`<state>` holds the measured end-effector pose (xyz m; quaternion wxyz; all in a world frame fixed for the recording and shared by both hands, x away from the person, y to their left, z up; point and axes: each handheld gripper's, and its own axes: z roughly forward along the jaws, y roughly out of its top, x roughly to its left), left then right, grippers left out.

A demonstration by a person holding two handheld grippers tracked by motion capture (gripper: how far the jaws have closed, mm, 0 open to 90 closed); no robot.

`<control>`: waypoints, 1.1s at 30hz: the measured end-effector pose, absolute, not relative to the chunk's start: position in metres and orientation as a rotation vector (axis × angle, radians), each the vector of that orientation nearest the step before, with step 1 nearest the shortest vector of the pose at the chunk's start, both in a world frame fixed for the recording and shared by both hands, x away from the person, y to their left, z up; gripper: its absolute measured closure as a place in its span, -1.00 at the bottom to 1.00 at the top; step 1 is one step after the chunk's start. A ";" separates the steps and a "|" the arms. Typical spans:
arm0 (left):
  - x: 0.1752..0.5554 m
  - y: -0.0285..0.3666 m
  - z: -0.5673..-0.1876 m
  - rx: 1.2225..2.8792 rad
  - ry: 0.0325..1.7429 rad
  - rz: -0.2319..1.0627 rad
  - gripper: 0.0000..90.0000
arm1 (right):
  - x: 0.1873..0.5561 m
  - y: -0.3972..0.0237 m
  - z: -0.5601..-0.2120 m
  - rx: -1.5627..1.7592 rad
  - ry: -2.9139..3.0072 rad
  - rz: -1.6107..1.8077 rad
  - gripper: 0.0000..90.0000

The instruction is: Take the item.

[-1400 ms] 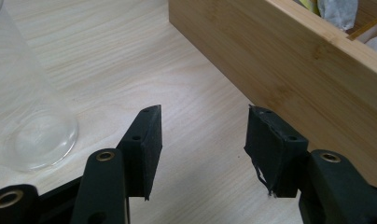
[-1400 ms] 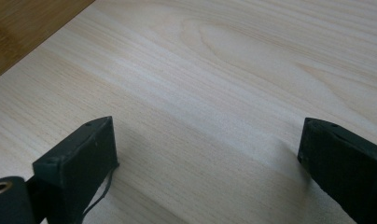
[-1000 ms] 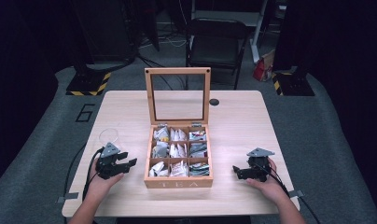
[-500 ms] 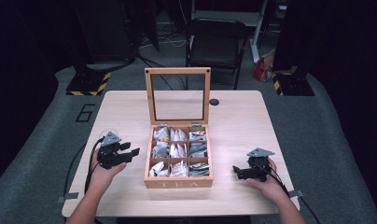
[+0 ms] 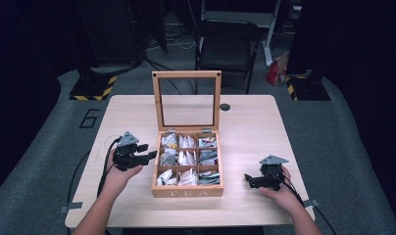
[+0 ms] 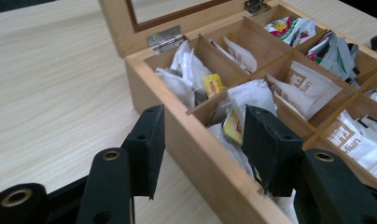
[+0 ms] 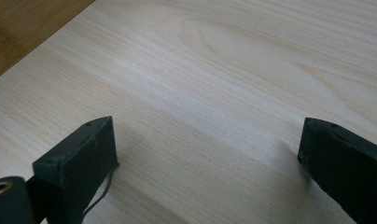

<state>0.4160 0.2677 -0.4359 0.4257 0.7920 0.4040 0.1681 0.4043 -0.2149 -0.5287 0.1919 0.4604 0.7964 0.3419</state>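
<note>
A pale wooden bench (image 5: 245, 127) carries an open wooden tea box (image 5: 187, 191) – set between the two pairs of fingers – and a small dark disc (image 5: 225, 106) well beyond them.

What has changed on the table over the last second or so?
The left gripper has moved up and in toward the open wooden tea box. Its fingers now straddle the box's left wall, open and holding nothing, near a white tea bag with a yellow tag. The right gripper stayed put on the light wooden table, open. The box and its bags look unmoved.
</note>
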 end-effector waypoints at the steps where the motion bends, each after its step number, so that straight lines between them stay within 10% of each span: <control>1: 0.417 0.265 -0.435 1.984 0.999 0.418 0.09 | 0.404 -0.215 -0.529 1.293 2.236 0.960 -0.91; 33: 0.441 0.214 -0.443 2.056 0.900 0.308 0.20 | 0.405 -0.215 -0.529 1.284 2.242 0.958 -0.92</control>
